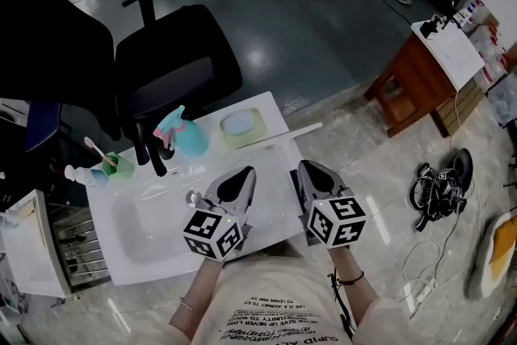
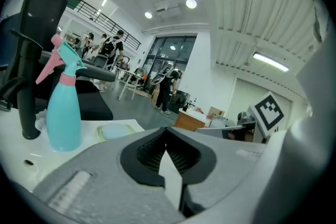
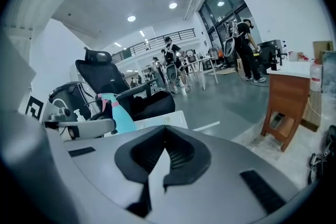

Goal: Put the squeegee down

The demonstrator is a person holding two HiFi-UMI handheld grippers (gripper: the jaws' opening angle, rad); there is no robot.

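A long thin white squeegee (image 1: 279, 136) lies flat near the back right edge of the white sink counter (image 1: 266, 113), its end reaching past the rim; it also shows as a pale strip (image 3: 206, 126) in the right gripper view. My left gripper (image 1: 242, 174) hovers over the basin (image 1: 149, 226), jaws shut and empty (image 2: 167, 135). My right gripper (image 1: 312, 168) hangs beside it over the counter's right side, a short way in front of the squeegee, also shut with nothing between the pads (image 3: 165, 137).
A teal spray bottle (image 1: 184, 135) with a pink trigger, a green-rimmed dish (image 1: 241, 127), a black faucet (image 1: 150, 148) and a green cup (image 1: 118, 166) stand along the counter's back. A black office chair (image 1: 174, 65) sits behind. A wooden table (image 1: 420, 77) and cables (image 1: 436, 183) lie right.
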